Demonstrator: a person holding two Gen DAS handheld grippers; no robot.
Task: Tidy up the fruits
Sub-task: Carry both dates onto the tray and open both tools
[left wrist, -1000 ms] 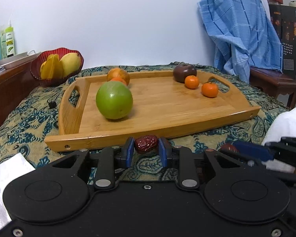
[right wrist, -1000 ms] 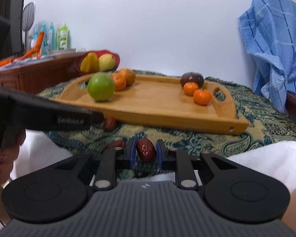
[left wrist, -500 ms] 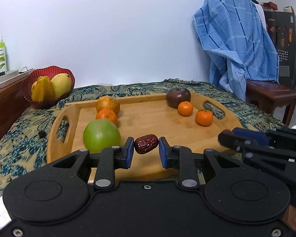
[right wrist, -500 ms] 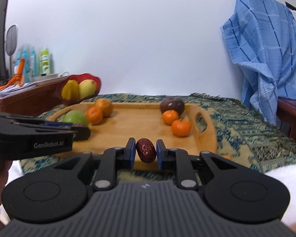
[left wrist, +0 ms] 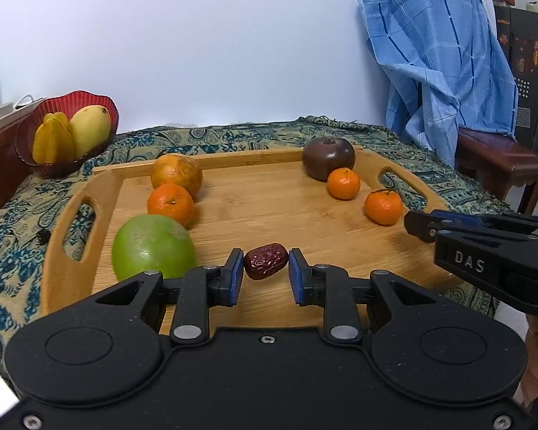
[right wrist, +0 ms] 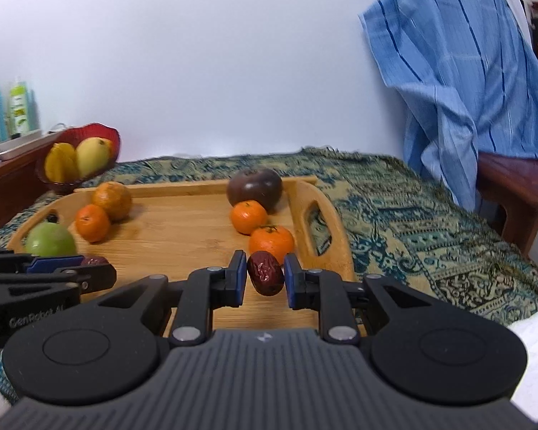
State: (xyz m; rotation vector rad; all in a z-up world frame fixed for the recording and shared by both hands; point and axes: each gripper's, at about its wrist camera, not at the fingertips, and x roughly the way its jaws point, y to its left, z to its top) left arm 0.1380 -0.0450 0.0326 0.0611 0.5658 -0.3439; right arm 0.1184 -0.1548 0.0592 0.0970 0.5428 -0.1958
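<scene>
My left gripper (left wrist: pixel 265 271) clamps one wrinkled red date (left wrist: pixel 266 261), my right gripper (right wrist: pixel 265 276) another date (right wrist: pixel 265 277); its lower half sits hidden over the smooth wooden tray (left wrist: pixel 269 208).

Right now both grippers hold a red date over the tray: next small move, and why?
Probably lower both and release onto bare wood. The left gripper pinches a wrinkled dark-red date beside the big green fruit; the right gripper pinches another date near a small orange mandarin, over the bamboo tray.
</scene>
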